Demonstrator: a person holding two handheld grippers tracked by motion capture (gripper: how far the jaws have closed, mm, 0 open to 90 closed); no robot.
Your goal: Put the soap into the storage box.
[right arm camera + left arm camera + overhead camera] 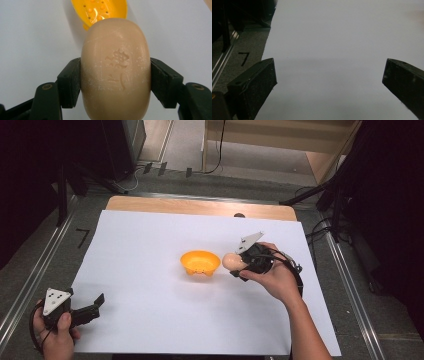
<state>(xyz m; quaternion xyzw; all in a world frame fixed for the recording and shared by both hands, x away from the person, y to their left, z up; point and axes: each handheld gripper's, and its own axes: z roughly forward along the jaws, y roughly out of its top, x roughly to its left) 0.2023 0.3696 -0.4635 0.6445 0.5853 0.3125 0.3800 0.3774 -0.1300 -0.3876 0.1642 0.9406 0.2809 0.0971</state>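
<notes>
1. Two black jaws of the right gripper (115,82) pressed on the two long sides of a beige soap bar (116,67), so the bar was clamped firmly between them. In the right gripper view a small stamped emblem was visible on the upper face of the bar, with fine scratches around it.
2. In the high view the right gripper (239,265) held the soap bar (231,261) just beside the right rim of an orange bowl (200,262), with the bar on the side toward the bowl.
3. From the right gripper view the orange bowl (100,11) lay just behind the bar, and small holes and bumps showed on its inner bottom.
4. The person's right hand (272,277) was wrapped around the body of the right gripper, and the forearm came in from the bottom edge.
5. The left gripper (96,305) was well apart from the bowl, near the front left corner of the white sheet (150,270). Its jaws stood wide apart with nothing between them, and the left hand (57,337) held its body.
6. In the left gripper view, the two spread jaws of the left gripper (329,75) pointed over the bare white sheet (332,45).
7. The sheet covered a wooden table (200,206), whose far edge was uncovered.
</notes>
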